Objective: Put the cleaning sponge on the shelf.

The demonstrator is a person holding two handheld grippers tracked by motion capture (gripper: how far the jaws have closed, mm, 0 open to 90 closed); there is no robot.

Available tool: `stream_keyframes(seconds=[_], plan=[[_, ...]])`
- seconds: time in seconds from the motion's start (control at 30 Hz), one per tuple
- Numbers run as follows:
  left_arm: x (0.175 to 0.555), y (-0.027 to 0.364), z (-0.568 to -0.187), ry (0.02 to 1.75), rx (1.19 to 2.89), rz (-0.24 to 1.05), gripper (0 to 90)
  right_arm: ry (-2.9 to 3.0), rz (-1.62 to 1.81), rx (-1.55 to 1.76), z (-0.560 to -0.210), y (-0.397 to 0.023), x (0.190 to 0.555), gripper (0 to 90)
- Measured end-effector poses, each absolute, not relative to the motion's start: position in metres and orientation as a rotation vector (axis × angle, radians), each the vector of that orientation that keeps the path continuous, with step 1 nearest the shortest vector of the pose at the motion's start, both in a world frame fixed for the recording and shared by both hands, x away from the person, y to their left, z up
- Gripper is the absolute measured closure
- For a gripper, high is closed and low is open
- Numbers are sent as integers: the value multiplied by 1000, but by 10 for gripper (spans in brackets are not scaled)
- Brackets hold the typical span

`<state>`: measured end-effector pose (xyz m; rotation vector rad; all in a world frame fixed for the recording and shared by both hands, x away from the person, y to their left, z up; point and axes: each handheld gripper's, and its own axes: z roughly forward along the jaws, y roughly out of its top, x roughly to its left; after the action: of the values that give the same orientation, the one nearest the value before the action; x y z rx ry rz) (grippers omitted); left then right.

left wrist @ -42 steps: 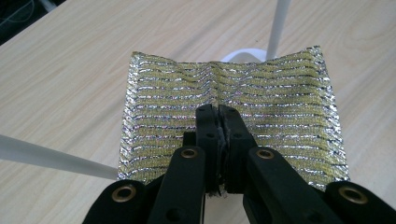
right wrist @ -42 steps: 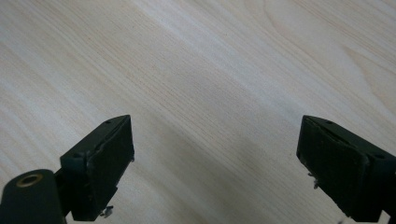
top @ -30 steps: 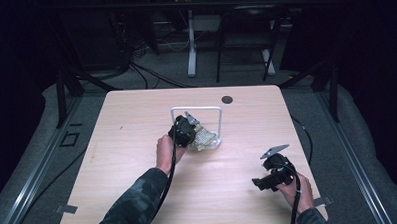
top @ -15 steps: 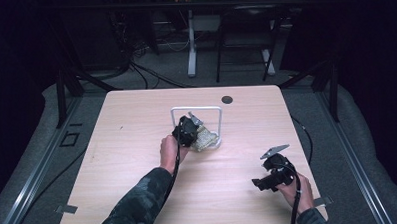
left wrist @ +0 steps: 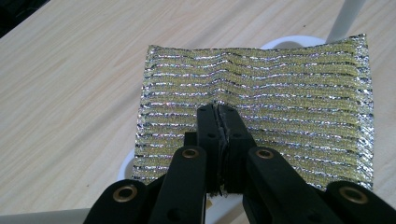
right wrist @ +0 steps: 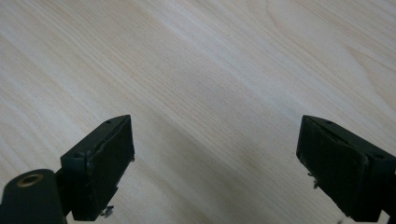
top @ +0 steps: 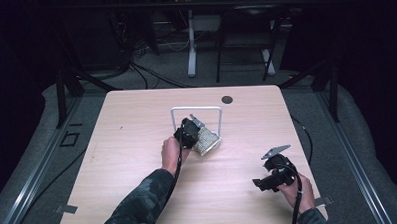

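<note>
Left jaws: pressed together on the near edge of the glittering cloth (left wrist: 261, 107), a pleat of it being pinched between the pads of the left gripper (left wrist: 218, 109).
Right jaws: spread wide, with nothing between them but bare wood; the right gripper (right wrist: 215, 154) is held low over the table (right wrist: 196, 60).
Cloth: a ribbed, silver-and-yellow metallic piece, seen in the high view (top: 206, 140) at the middle of the table, just in front of the white frame (top: 196, 109).
Cloth, hidden parts: its near edge is covered by the black jaws in the left gripper view (the lower right corner is cut off there by the gripper's body).
White frame: a bent white rod standing upright; its base is largely covered by the cloth, only a white curve being seen above and below it.
Left gripper, high view: seen (top: 189, 132) against the cloth, its jaw tips not made out at that size.
Right gripper, high view: seen (top: 269, 182) near the table's right front corner, well apart from the cloth.
Dark disc: a small round mark (top: 227, 99) at the far edge of the table; its nature cannot be told.
</note>
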<state>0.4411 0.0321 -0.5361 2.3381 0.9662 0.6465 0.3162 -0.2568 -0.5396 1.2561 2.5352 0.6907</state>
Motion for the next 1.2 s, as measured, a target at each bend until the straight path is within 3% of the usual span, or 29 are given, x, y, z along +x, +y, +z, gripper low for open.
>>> stream_keyframes(seconds=[0.17, 0.6, 1.2], plan=[[442, 33, -535, 975, 2341, 655, 855, 2539, 695, 1241, -540, -256, 316, 106], [429, 37, -514, 935, 2322, 554, 502, 2529, 689, 1249, -539, -257, 316, 107], [392, 58, -476, 824, 2352, 548, 265, 2531, 677, 1251, -539, -257, 316, 107]])
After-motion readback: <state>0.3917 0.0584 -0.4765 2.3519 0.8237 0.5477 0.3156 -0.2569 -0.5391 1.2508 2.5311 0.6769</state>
